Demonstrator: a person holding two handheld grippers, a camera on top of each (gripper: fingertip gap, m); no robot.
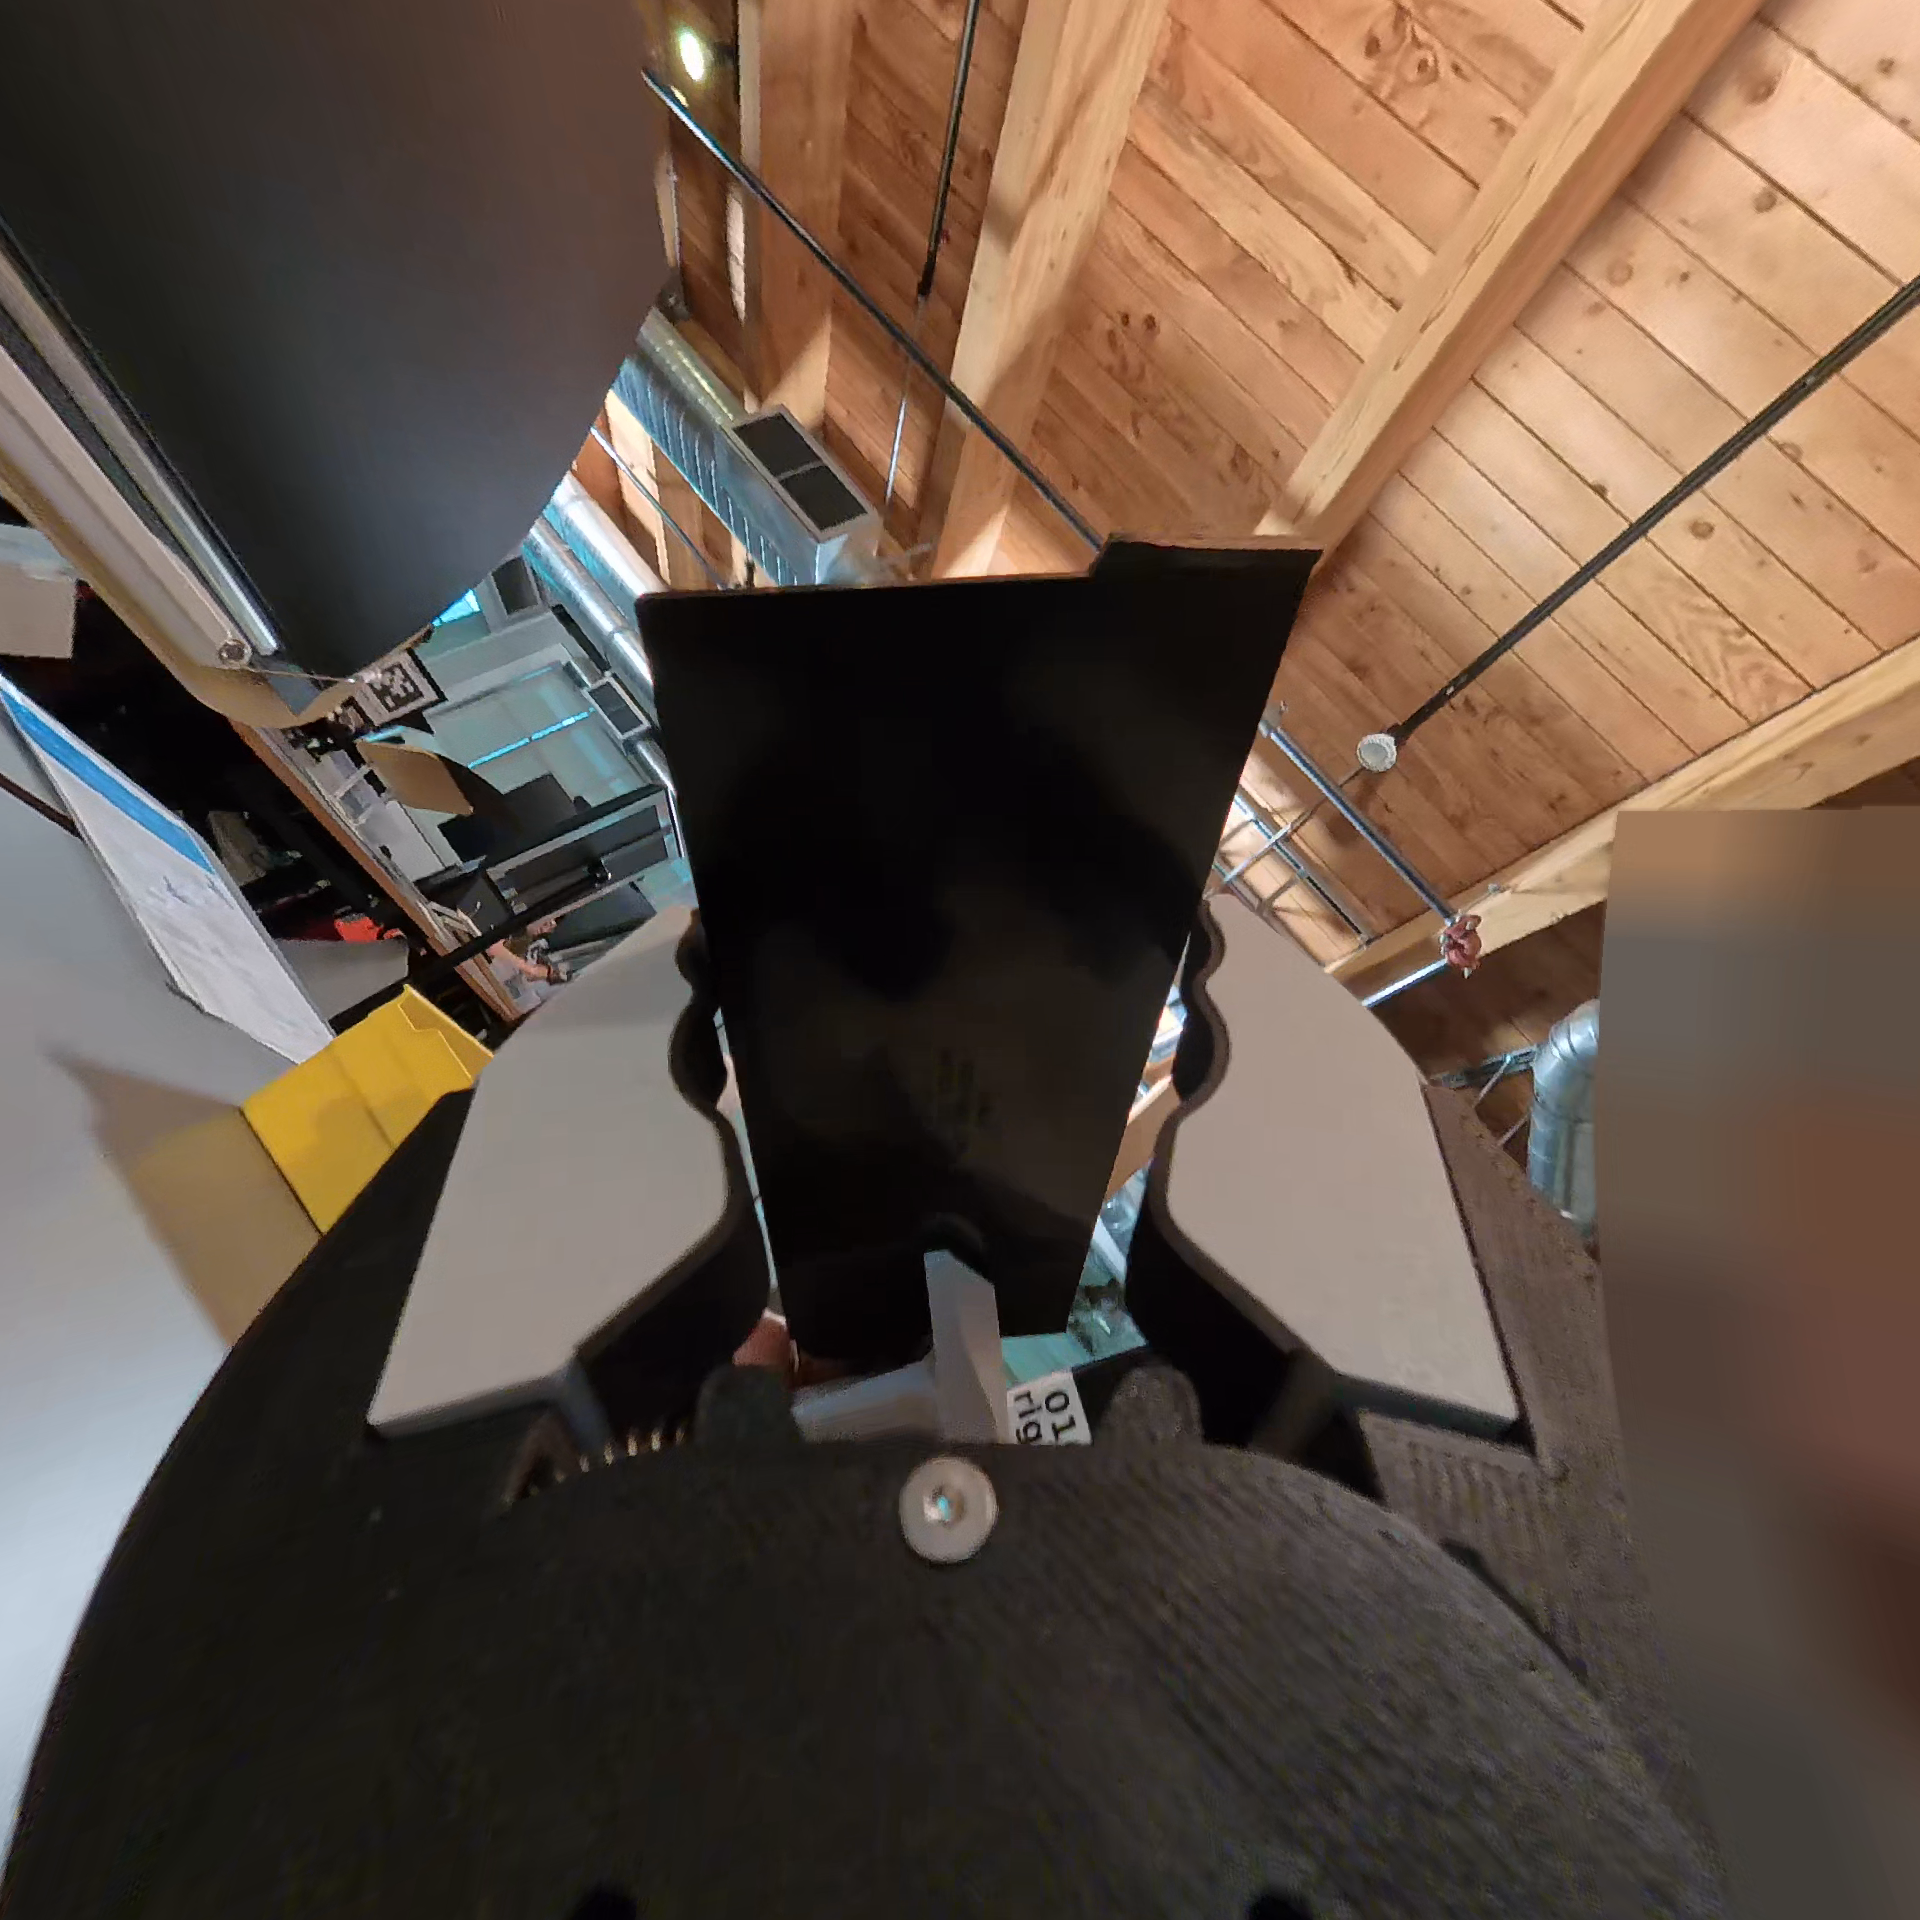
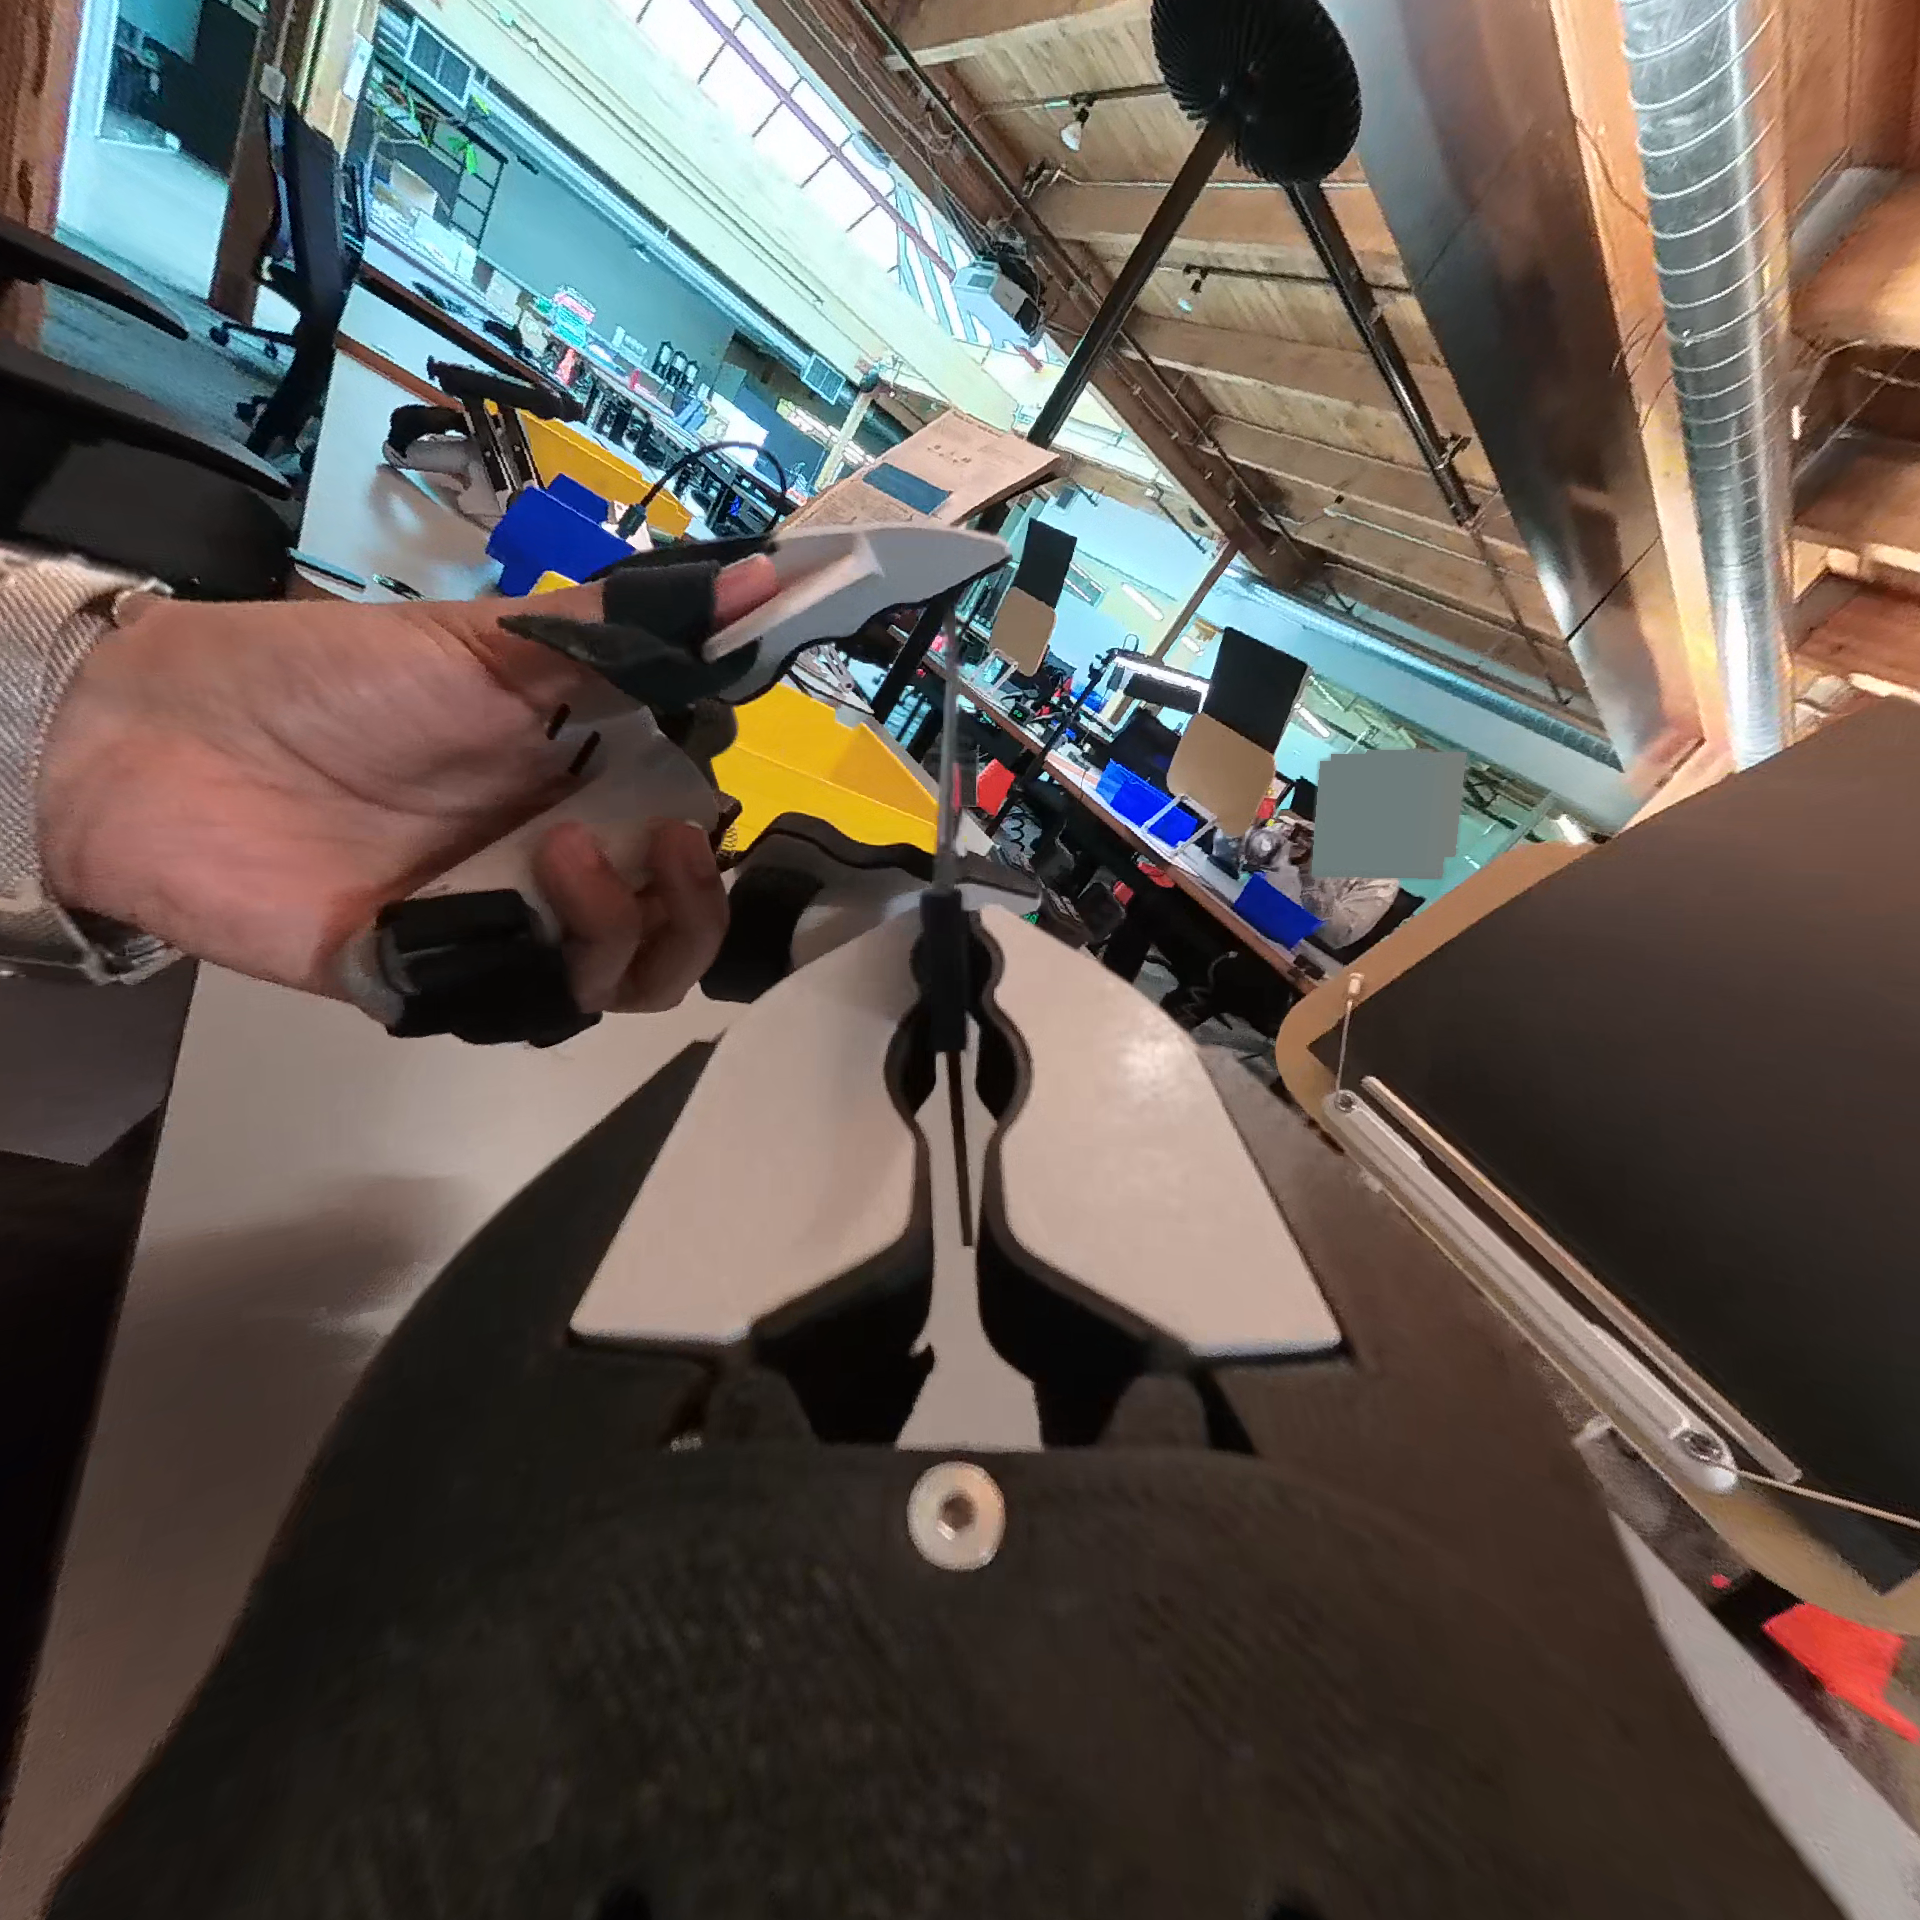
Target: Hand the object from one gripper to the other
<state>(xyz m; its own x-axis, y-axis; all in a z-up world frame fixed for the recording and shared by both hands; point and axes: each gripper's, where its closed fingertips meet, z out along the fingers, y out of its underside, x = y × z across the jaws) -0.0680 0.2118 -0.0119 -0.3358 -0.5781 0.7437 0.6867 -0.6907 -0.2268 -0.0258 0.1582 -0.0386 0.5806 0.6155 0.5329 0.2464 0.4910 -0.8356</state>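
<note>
The object is a thin black plate (image 1: pixel 945 852). In the left wrist view it faces the camera and stands between the two fingers of my left gripper (image 1: pixel 945 945), which press on its two side edges. In the right wrist view the plate (image 2: pixel 948 727) shows edge-on as a thin dark line. My right gripper (image 2: pixel 954 940) is shut flat on its near end. The left gripper (image 2: pixel 940 717) shows there too, strapped to a hand (image 2: pixel 312 769), with one finger above the plate and one below. A grey finger of the right gripper (image 1: pixel 961 1330) shows under the plate in the left wrist view.
A black panel with a metal rail (image 2: pixel 1662 1091) hangs close on the right, and it also shows in the left wrist view (image 1: pixel 312 260). Yellow bins (image 2: pixel 821 769) and blue bins (image 2: pixel 545 535) sit on the white table (image 2: pixel 270 1122). Wooden ceiling beams (image 1: pixel 1455 312) are overhead. There is about 8 cm between the tips of the two grippers.
</note>
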